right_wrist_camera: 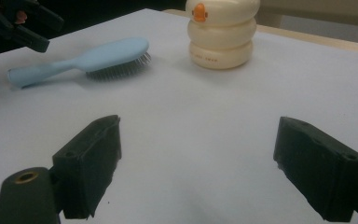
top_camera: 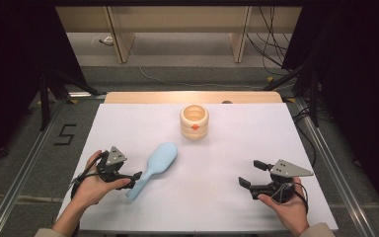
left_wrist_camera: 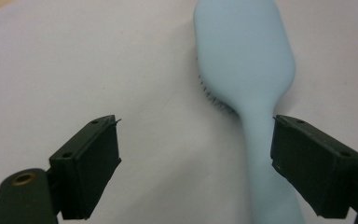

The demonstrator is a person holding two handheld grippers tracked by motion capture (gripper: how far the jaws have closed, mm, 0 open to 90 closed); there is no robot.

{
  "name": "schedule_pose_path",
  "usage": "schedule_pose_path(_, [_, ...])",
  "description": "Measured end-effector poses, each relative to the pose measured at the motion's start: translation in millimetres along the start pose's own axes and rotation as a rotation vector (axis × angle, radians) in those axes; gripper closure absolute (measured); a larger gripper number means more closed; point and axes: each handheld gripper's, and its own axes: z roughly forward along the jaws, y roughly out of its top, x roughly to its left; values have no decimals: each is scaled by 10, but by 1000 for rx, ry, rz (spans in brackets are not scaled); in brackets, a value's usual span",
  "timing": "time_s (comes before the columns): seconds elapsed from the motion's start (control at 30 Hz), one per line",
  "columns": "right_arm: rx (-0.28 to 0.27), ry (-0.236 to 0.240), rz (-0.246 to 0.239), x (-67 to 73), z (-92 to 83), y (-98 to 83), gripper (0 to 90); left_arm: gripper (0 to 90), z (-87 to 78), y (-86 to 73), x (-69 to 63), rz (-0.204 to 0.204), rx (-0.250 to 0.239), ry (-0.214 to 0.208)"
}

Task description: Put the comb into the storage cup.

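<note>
Scene: You sit at a white tabletop [top_camera: 217, 197], one gripper in each hand, your forearms entering from the near edge.
Hairbrush: A pale blue hairbrush [top_camera: 154, 167] lies bristles down on the tabletop, left of centre, its oval head pointing away from you and its handle angled back toward your left hand.
Left gripper: Your left gripper [top_camera: 134, 177] rests low at the handle end of the hairbrush; in the left gripper view its black fingers [left_wrist_camera: 89, 168] stand wide apart.
Grip: The handle runs just inside the right-hand finger in that view, touching or all but touching its pad, while the other finger stands well clear over bare tabletop; nothing is clamped.
Bristles: Dark bristle tips peek out under the head's left edge in the left gripper view, and show as a dense row beneath the head in the right gripper view.
Right gripper: Your right gripper [top_camera: 250, 174] sits on the right side of the tabletop, well apart from the hairbrush, pointing toward the middle; its fingers [right_wrist_camera: 91, 163] are spread wide with only bare tabletop between them.
Holder: A cream, ring-stacked cup [top_camera: 194, 121] with a small orange mark on its front stands upright toward the far middle of the tabletop, open at the top, near the head of the hairbrush but not touching it.
</note>
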Motion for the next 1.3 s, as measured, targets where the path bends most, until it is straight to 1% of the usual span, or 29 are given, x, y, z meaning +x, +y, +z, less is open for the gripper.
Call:
schedule_pose_path(0.07, [-2,0,1,0,-2,0,158,119,-6,15,-13,-2,-35,-8])
schedule_pose_path(0.1, [1,-2,0,-1,-4,1,158,102,-8,22,-23,-9,-57,-10])
schedule_pose_path(0.13, [0,-1,0,-2,-4,-1,158,78,-11,31,-29,-20,-72,-16])
schedule_pose_path(0.2, [-2,-1,2,-4,-3,-1,158,4,-17,44,-38,-28,-97,-25])
schedule_pose_path(0.27, [-6,0,4,-3,-3,-1,158,0,-27,54,-43,-35,-120,-29])
schedule_pose_path(0.33, [-6,0,5,-2,-3,-1,158,0,-32,59,-45,-38,-125,-27])
schedule_pose_path(0.37, [-7,0,4,-3,-3,-1,158,0,-38,64,-45,-33,-125,-28])
schedule_pose_path(0.4, [-6,-1,3,-3,-2,-1,158,0,-47,74,-51,-14,-138,-17])
schedule_pose_path(0.43, [-6,-1,3,-2,-2,0,158,0,-47,74,-51,-14,-138,-17])
schedule_pose_path(0.47, [-6,-2,2,-3,-2,0,158,0,-53,91,-69,3,-142,-26])
schedule_pose_path(0.5, [-6,-2,2,-3,-2,0,158,0,-53,91,-69,3,-142,-26])
schedule_pose_path(0.53, [-5,-3,2,-3,-3,0,158,0,-53,103,-83,13,-142,-32])
schedule_pose_path(0.57, [-3,-4,2,-4,-2,0,158,0,-50,114,-102,19,-137,-37])
schedule_pose_path(0.6, [-2,-4,7,-2,-1,-1,158,0,-46,126,-120,34,-134,-39])
schedule_pose_path(0.63, [-4,-5,10,-2,0,-2,158,0,-36,153,-150,56,-119,-35])
schedule_pose_path(0.67, [-4,-5,11,-3,0,-2,158,0,-33,168,-158,67,-113,-34])
schedule_pose_path(0.73, [-4,-6,11,-4,0,-2,158,0,-27,183,-169,70,-113,-36])
schedule_pose_path(0.77, [-2,-8,13,-6,1,-3,158,0,-18,215,-176,81,-94,-44])
schedule_pose_path(0.87, [-2,-10,15,-7,2,-3,158,0,15,267,-186,96,-70,-58])
schedule_pose_path(0.93, [-2,-11,15,-9,2,-4,158,0,41,305,-189,99,-54,-74])
schedule_pose_path(0.97, [-2,-11,15,-9,2,-4,158,1,41,305,-189,99,-54,-74])
schedule_pose_path(1.03, [0,-10,16,-11,-1,-5,158,10,86,362,-181,84,-12,-83])
schedule_pose_path(1.1, [0,-10,17,-13,1,-6,158,23,119,396,-177,79,13,-81])
schedule_pose_path(1.13, [0,-10,17,-13,1,-6,158,30,119,396,-177,79,13,-81])
schedule_pose_path(1.17, [-4,-8,19,-12,6,-8,158,41,152,427,-183,72,48,-76])
schedule_pose_path(1.2, [-3,-7,19,-12,6,-8,158,57,168,440,-190,76,75,-71])
schedule_pose_path(1.23, [-4,-8,19,-13,7,-9,158,67,186,452,-197,83,94,-65])
schedule_pose_path(1.27, [-4,-8,19,-13,7,-9,158,69,186,452,-197,83,94,-65])
schedule_pose_path(1.3, [-3,-8,19,-14,7,-9,158,75,221,472,-221,84,111,-60])
